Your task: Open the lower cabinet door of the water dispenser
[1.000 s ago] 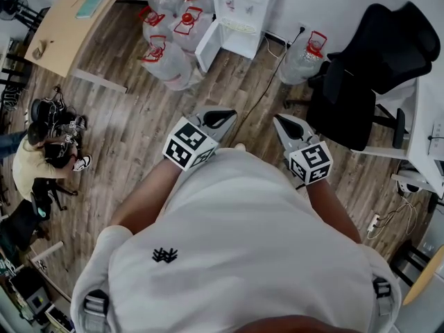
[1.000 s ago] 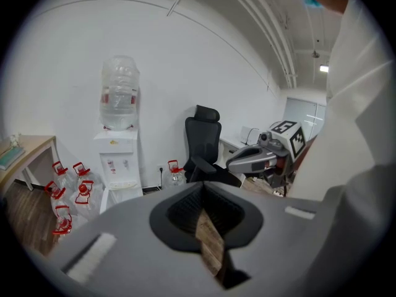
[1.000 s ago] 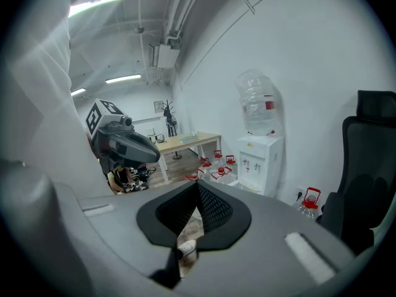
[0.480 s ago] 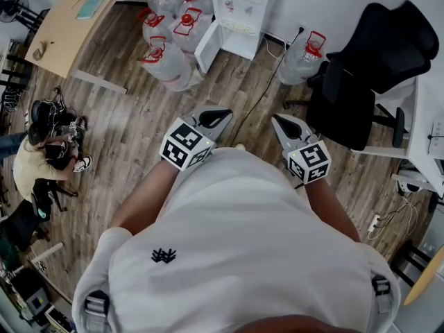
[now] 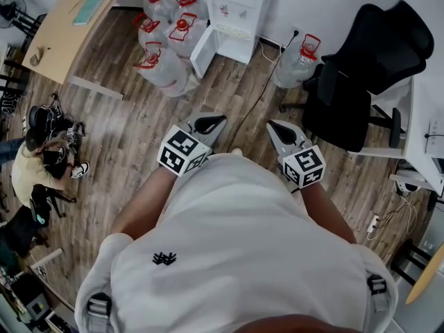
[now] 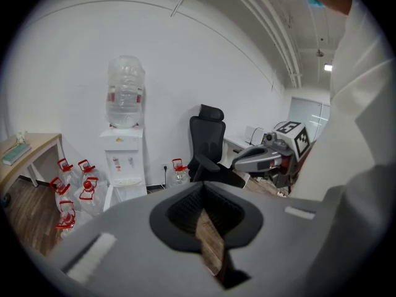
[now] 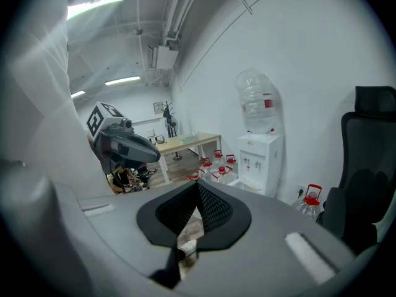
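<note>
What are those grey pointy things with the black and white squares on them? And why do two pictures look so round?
Those are two hand-held grabbers. A person in a white shirt holds the left gripper and the right gripper; the checkered cubes are part of them. The top-down picture comes from a camera on the person's head. The two round pictures come from small cameras riding on each gripper, looking along its fingers. Both pairs are closed and hold nothing. On the wooden floor stand a white water dispenser, its lower door looking open, water bottles with red caps and a black chair.
</note>
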A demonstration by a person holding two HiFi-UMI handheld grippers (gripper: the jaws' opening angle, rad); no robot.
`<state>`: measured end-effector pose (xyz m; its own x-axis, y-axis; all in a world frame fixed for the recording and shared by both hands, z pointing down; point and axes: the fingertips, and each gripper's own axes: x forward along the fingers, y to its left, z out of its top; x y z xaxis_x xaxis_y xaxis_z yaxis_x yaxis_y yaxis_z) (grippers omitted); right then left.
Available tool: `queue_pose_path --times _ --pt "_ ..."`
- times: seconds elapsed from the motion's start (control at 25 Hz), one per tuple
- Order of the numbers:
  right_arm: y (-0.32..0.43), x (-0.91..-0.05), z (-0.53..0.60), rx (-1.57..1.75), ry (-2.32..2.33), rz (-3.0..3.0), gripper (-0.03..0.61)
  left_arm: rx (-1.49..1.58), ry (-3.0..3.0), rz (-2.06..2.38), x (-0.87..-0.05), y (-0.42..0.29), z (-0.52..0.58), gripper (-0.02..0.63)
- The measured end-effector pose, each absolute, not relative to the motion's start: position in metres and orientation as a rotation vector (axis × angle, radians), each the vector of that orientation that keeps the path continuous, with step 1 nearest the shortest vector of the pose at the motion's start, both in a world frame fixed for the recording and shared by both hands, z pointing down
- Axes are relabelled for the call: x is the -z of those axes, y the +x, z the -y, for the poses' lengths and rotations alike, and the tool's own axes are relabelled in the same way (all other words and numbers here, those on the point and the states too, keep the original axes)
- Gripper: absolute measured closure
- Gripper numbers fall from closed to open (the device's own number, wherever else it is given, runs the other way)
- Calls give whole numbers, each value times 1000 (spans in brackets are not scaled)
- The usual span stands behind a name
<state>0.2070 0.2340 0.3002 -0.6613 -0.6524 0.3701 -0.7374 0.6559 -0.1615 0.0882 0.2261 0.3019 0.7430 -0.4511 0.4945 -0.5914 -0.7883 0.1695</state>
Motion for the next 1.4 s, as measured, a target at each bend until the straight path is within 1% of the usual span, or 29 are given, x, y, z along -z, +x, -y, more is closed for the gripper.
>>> queue_pose_path --times 0.92,1.4 --pt "202 -313 -239 -456 1080 2594 577 -645 2602 822 -311 87 -228 557" --pt "185 -317 -220 -449 1056 2591 577 -631 2570 869 -316 61 -215 557"
